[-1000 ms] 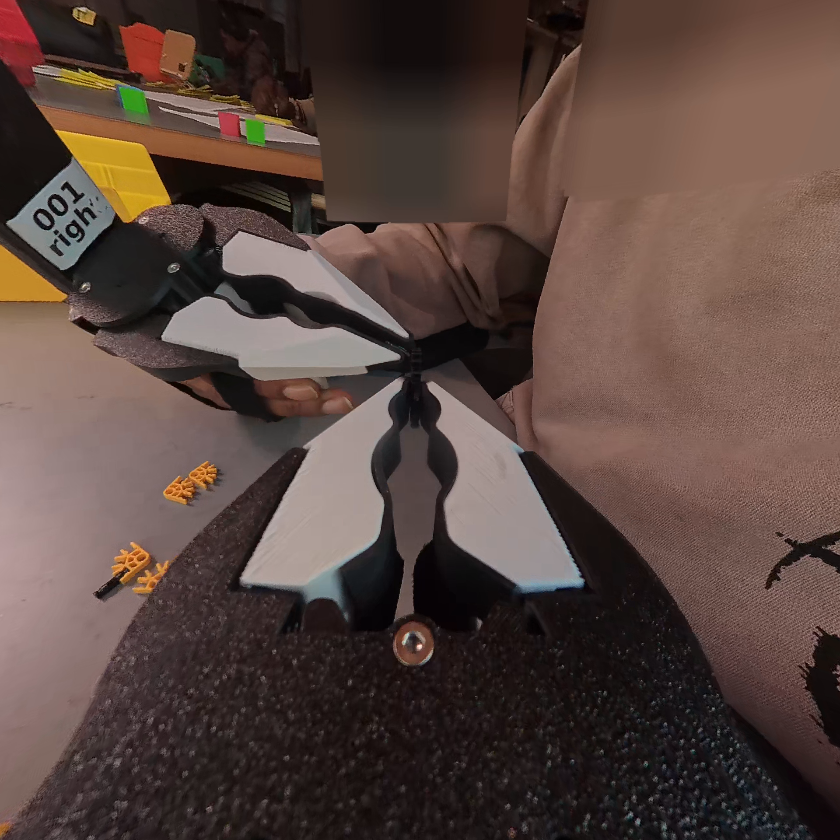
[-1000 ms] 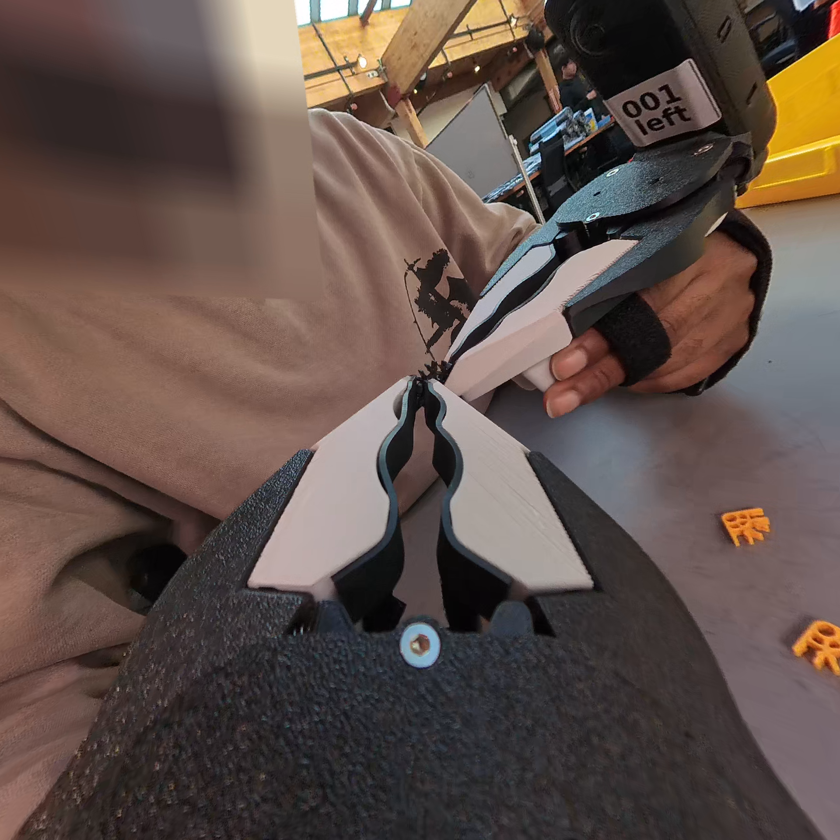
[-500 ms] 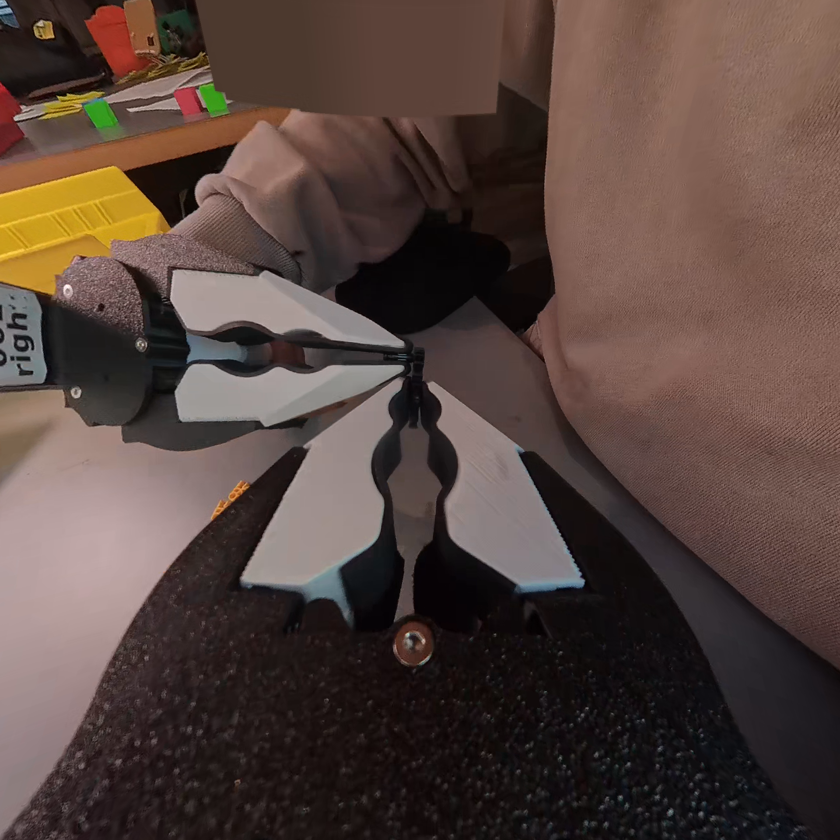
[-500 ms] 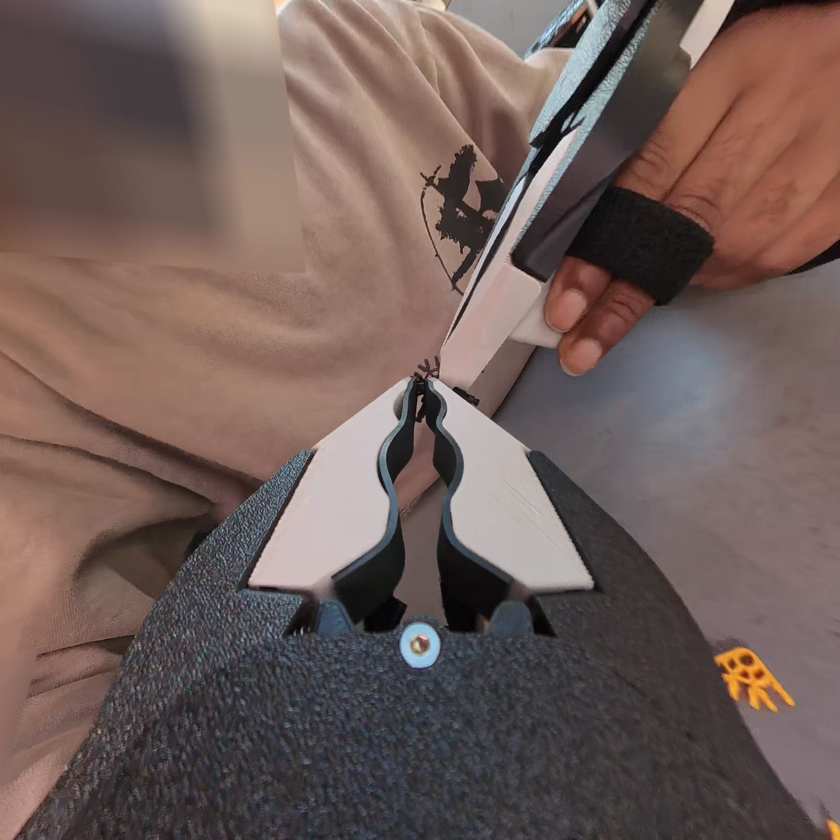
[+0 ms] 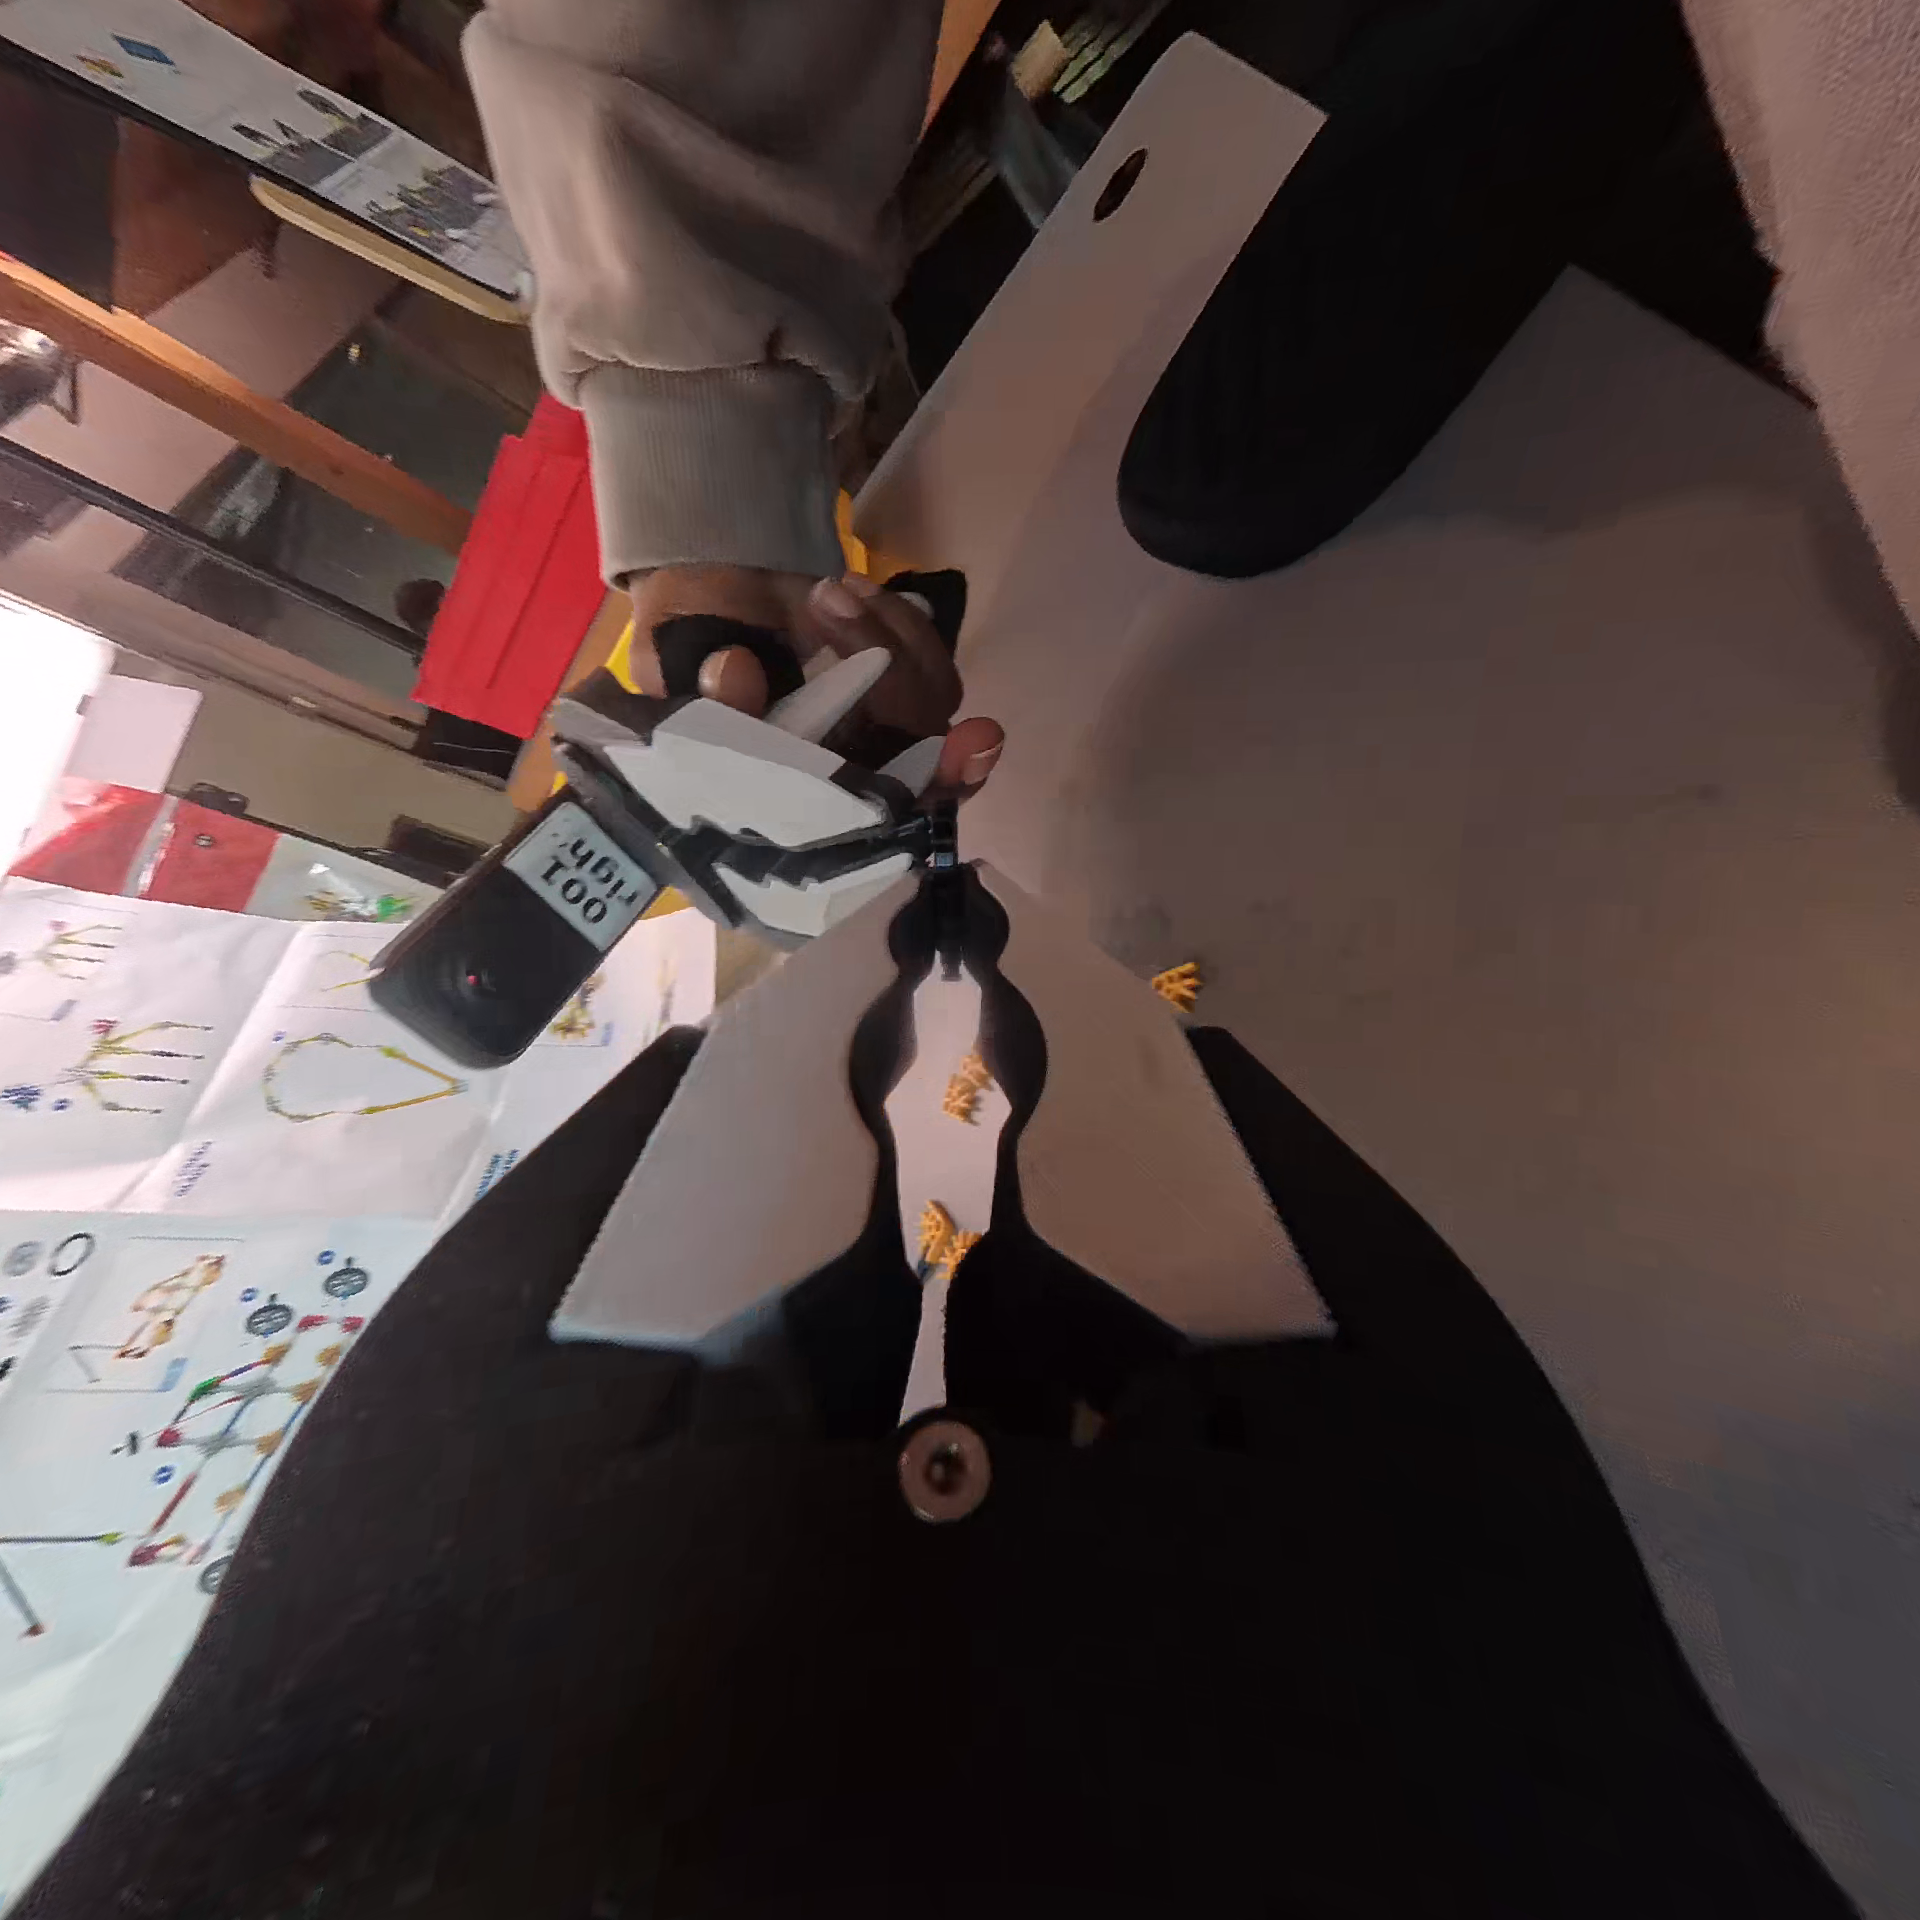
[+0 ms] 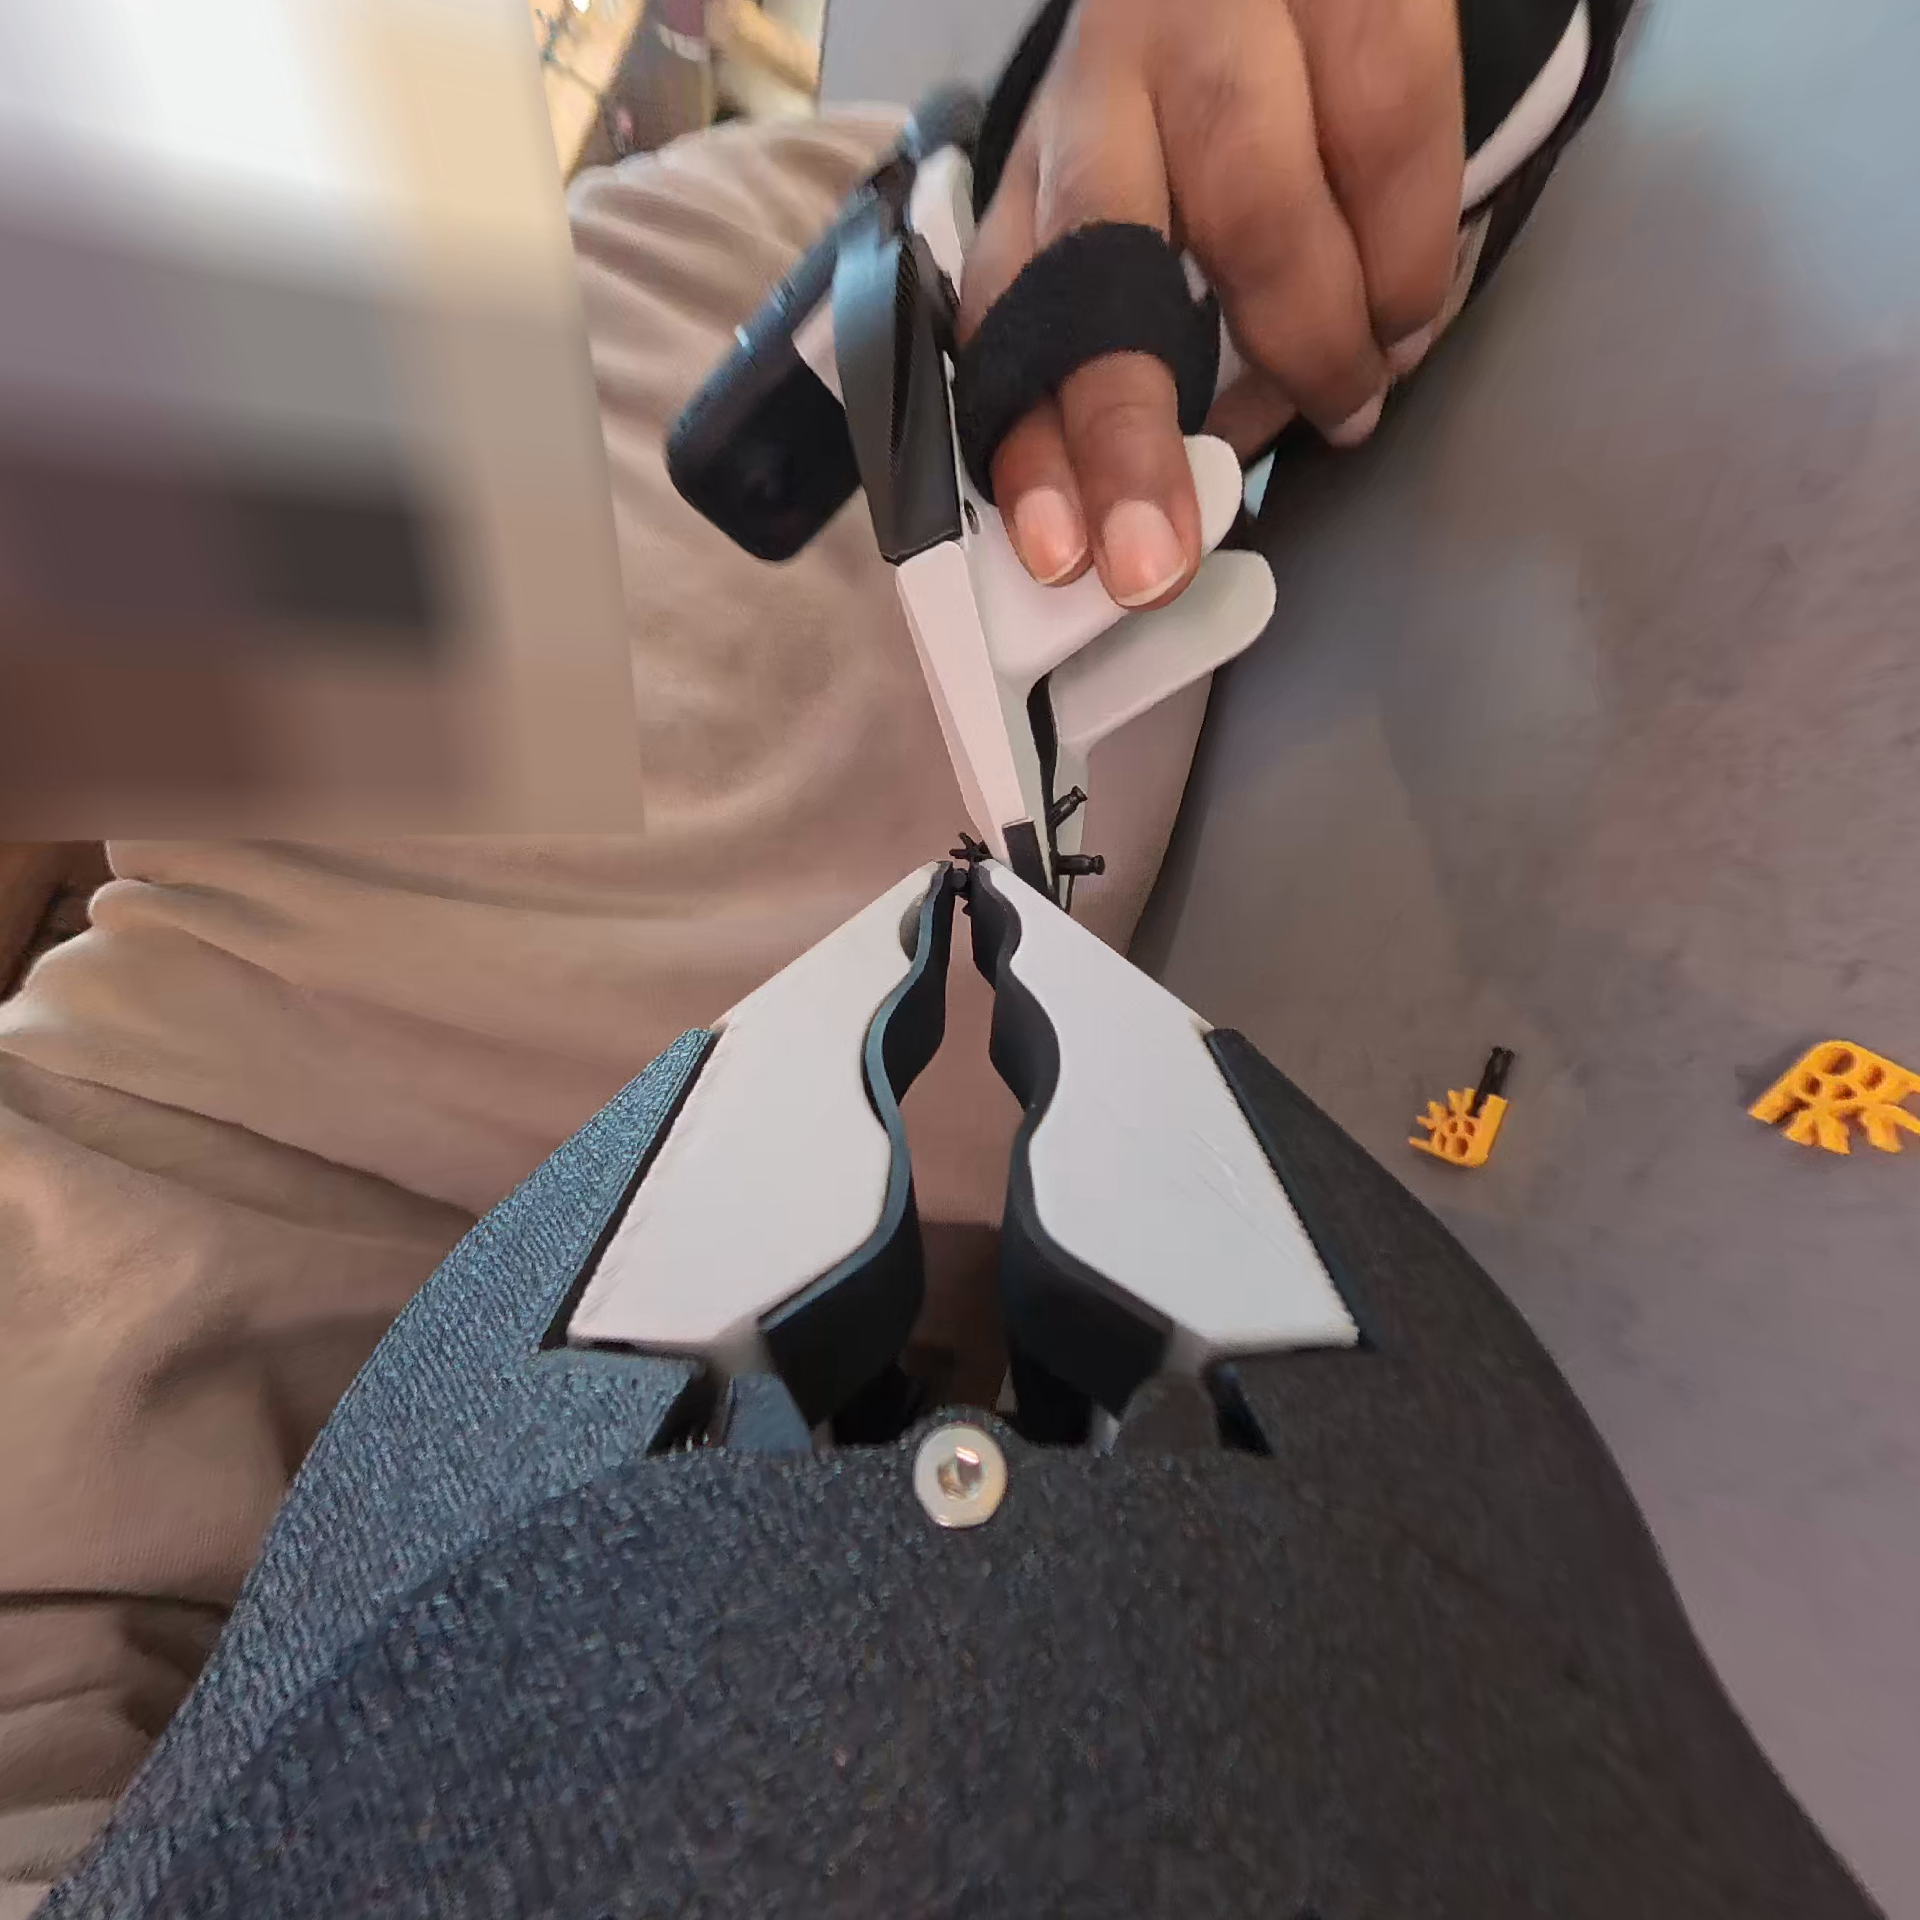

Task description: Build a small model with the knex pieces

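We hold two alike tools: the left gripper [image 5: 943, 878] and right gripper [image 6: 961, 881] each have white wedge fingers [image 6: 1132, 1153] lined with wavy black pads, a grainy black body [image 6: 935, 1662] and one silver screw [image 6: 958, 1488]. We wear a beige ribbed-cuff sleeve [image 5: 707, 312] and a black finger strap [image 6: 1081, 322].

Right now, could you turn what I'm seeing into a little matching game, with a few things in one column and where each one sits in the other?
Things:
1. small black piece
2. orange pieces
3. printed sheets
4. fabric band

Places:
A. loose on the grey table
B. wrapped round a finger of the hand
C. pinched where the left gripper and right gripper meet
D. spread beside the table

Pairs: 1-C, 2-A, 3-D, 4-B
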A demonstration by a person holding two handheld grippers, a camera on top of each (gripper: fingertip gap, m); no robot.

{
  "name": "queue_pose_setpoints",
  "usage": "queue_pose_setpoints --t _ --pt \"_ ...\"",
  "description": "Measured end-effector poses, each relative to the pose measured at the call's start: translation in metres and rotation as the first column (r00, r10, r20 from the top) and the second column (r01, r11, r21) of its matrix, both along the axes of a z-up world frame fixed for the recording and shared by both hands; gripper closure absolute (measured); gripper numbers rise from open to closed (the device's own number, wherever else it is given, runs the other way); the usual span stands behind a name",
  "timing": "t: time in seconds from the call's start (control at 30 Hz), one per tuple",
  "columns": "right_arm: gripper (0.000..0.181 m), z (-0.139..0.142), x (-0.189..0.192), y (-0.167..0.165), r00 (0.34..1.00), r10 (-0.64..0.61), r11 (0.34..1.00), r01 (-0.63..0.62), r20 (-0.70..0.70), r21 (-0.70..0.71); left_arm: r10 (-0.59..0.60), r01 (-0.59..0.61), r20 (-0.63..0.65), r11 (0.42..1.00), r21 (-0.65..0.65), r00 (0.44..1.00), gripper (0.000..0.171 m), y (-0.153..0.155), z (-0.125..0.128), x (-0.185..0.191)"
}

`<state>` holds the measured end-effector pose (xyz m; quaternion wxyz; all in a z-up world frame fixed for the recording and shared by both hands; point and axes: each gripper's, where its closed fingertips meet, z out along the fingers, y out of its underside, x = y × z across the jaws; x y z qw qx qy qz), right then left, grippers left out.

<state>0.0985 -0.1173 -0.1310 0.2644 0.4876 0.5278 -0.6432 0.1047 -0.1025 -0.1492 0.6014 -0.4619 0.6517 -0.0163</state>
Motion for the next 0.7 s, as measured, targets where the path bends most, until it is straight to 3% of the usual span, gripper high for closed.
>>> queue_pose_setpoints --t 0.07,0.2,0.3,0.37,0.47,0.53,0.6,0.63,0.7 --pt "0.181 0.006 -0.001 0.004 0.993 -0.097 0.995 0.097 -0.072 -0.007 0.034 -0.034 0.028 0.999 0.017 0.999 0.169 0.005 0.005 -0.001" --pt "0.18 0.022 -0.001 0.008 0.918 -0.296 0.953 0.301 -0.265 -0.023 0.047 -0.029 0.164 0.993 -0.111 0.985 0.169 0.011 0.018 -0.008" --pt "0.18 0.027 -0.001 0.012 0.833 -0.377 0.893 0.444 -0.405 0.081 0.05 0.001 0.225 0.975 -0.222 0.973 0.169 0.015 0.016 -0.012" --pt "0.181 0.026 -0.003 0.027 0.763 -0.453 0.795 0.58 -0.462 0.177 0.09 -0.003 0.266 0.95 -0.313 0.96 0.168 0.022 0.014 -0.017" --pt "0.18 0.014 0.007 0.063 0.699 -0.486 0.537 0.712 -0.524 0.452 0.199 -0.007 0.342 0.873 -0.488 0.918 0.168 0.037 0.013 -0.029" --pt "0.18 0.036 0.027 0.097 0.611 -0.534 0.362 0.79 -0.585 0.495 0.273 0.017 0.407 0.813 -0.581 0.872 0.168 0.046 0.018 -0.038" --pt "0.18 0.065 0.06 0.15 0.475 -0.586 0.099 0.846 -0.656 0.524 0.326 0.061 0.412 0.717 -0.694 0.851 0.168 0.052 0.011 -0.043" --pt "0.18 0.075 0.082 0.178 0.423 -0.597 -0.036 0.835 -0.682 0.549 0.33 0.112 0.418 0.657 -0.745 0.846 0.168 0.051 0.008 -0.043" --pt "0.18 0.08 0.126 0.229 0.367 -0.636 -0.223 0.755 -0.679 0.617 0.324 0.217 0.46 0.57 -0.792 0.827 0.168 0.047 0.01 -0.041"
